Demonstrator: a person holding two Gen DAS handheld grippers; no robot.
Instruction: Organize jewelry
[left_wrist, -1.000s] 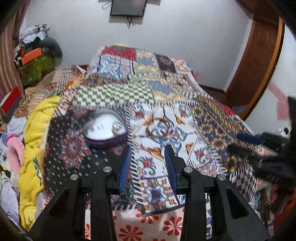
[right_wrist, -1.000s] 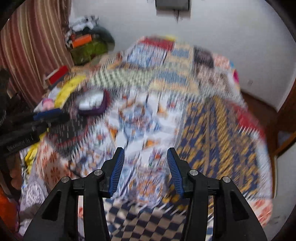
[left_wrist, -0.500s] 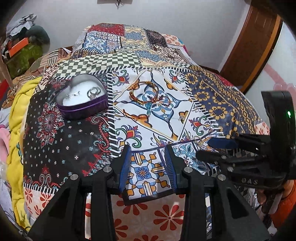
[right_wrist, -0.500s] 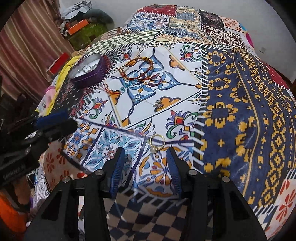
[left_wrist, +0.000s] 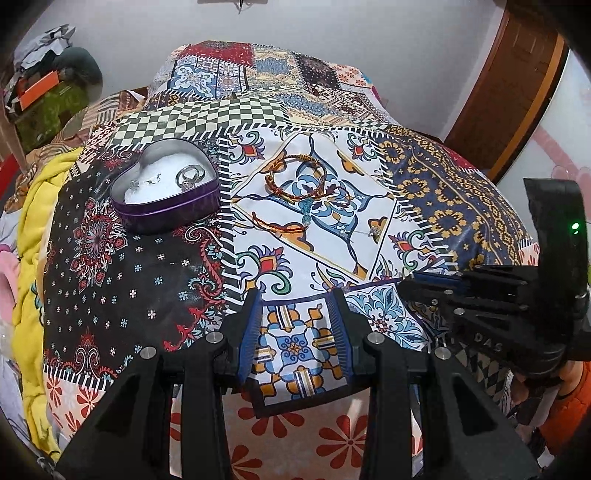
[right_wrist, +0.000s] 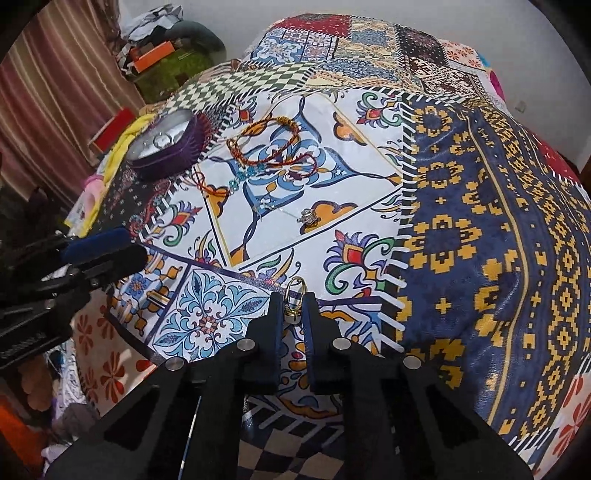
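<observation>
A purple heart-shaped tin (left_wrist: 166, 192) with white lining holds silver rings, and it also shows in the right wrist view (right_wrist: 168, 146). To its right, red-and-orange cord bracelets (left_wrist: 303, 181) (right_wrist: 269, 144) with blue beads lie on the patchwork bedspread. A small silver piece (left_wrist: 373, 232) (right_wrist: 306, 217) rests nearer the front. My right gripper (right_wrist: 293, 308) is shut on a gold ring (right_wrist: 294, 287) just above the cloth near the bed's front edge. My left gripper (left_wrist: 295, 321) stands open over the front edge with nothing between its fingers, and appears from the right wrist (right_wrist: 99, 247).
A yellow blanket (left_wrist: 35, 206) lies along the bed's left side. Clutter with an orange box (left_wrist: 37, 88) sits at the back left by a striped curtain (right_wrist: 48, 92). A wooden door (left_wrist: 509, 85) stands at the right. The bed's edge drops off just below both grippers.
My right gripper has shut on the gold ring that lay between its open fingers half a second ago. Both grippers have come down toward the bed's front edge.
</observation>
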